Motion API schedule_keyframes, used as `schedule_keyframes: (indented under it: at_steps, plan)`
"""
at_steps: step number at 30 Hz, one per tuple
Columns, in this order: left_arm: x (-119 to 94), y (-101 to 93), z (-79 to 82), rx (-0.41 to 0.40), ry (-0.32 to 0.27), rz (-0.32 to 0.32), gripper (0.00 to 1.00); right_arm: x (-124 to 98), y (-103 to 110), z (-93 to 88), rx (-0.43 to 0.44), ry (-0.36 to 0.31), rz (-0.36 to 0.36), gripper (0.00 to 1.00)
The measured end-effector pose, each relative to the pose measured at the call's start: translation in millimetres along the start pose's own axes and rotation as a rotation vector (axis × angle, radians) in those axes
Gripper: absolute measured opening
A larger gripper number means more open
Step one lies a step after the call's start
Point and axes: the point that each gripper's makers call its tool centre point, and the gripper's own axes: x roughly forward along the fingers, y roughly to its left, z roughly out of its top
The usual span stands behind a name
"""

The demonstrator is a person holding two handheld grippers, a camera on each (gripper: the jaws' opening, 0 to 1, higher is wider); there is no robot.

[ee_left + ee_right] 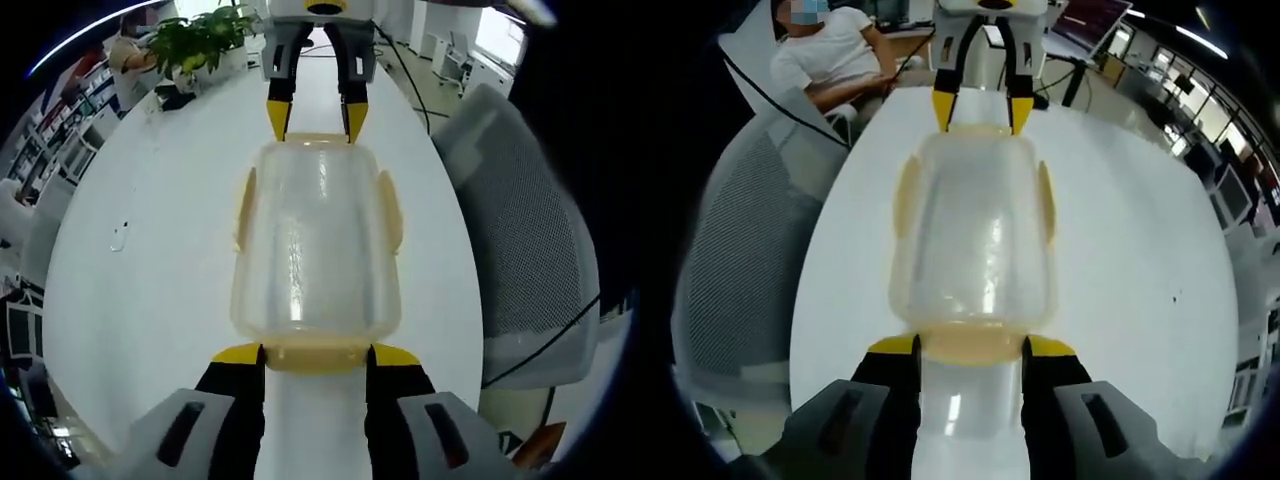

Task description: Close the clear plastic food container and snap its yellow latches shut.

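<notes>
Clear container (316, 245) on white table (150, 290) | left gripper (316, 356), right gripper (318, 120) jaws apart at its end latches | plant (200, 42) far-left, mesh chair (520, 250) right

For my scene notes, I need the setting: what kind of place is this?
Probably an open office or lab. The container lies on a long white table, with a grey mesh chair beside it, a potted plant at the far end, and desks with monitors behind.

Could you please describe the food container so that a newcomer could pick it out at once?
On the long white table, between the left gripper and the right gripper, lies the clear rounded-rectangular plastic food container with its lid on. Its pale yellow latches on the sides set it apart from everything else there.
</notes>
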Motion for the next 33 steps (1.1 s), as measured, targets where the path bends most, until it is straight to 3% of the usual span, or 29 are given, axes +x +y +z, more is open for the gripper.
schedule_keyframes:
  at_steps: [33]
  plan:
    - [35.4, 3.1, 60.8, 0.009, -0.063, -0.024, 0.33, -20.6, 1.5, -68.2, 0.028, 0.058, -0.002, 0.36]
